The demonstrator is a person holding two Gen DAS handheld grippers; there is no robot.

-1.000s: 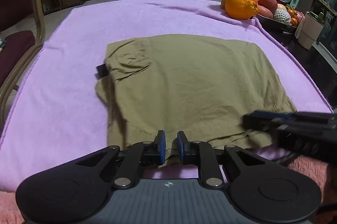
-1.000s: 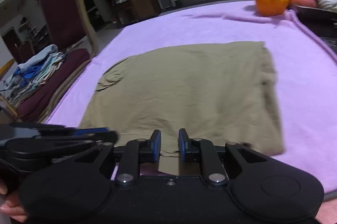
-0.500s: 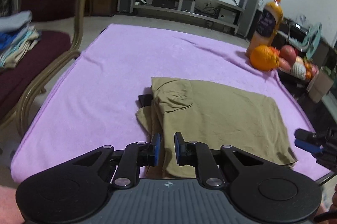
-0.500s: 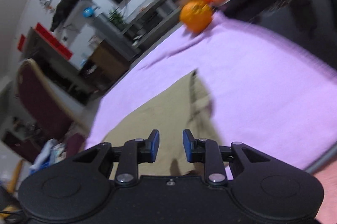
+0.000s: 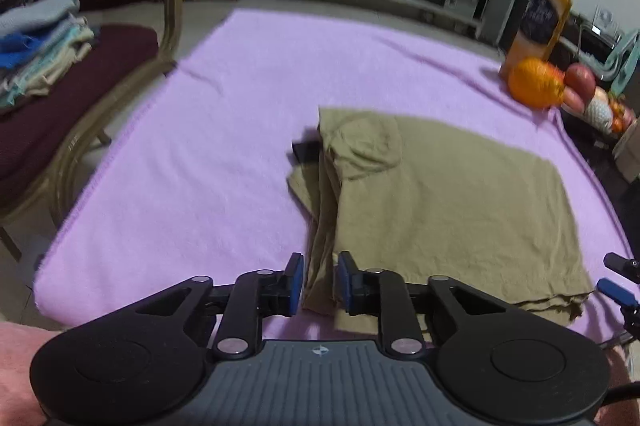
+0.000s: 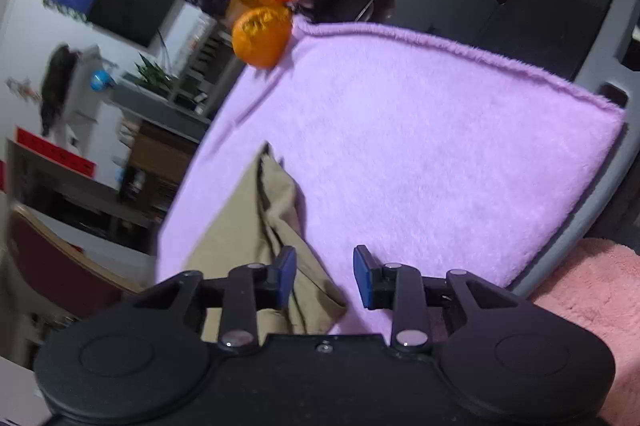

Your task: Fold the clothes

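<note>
While the olive garment (image 5: 448, 210) lies flat on the purple cover (image 5: 224, 146), close to the cover's near edge, both tongs sit at that same edge with the cloth ahead of them. The left gripper (image 5: 320, 282) hangs over the garment's near corner on the side of the cover's left border. Its jaws have just been opening a little and stand narrowly apart, and the thick folded edge shows through the gap, seemingly not pinched. That folded edge runs straight away from the jaws toward the cover's far edge.

The right gripper (image 6: 324, 274) is rolled onto its side at the garment's other near corner, toward the cover's right border. Its jaws have just been opening and stand clearly apart. The corner lies under the left pad and part of the gap, unclamped.

I judge the garment's longer side to run along the cover's near edge, from one hand to the other, so each hand is nearest its own corner. Beyond the cloth the cover is bare up to an orange (image 5: 536, 82) at its far right corner.
</note>
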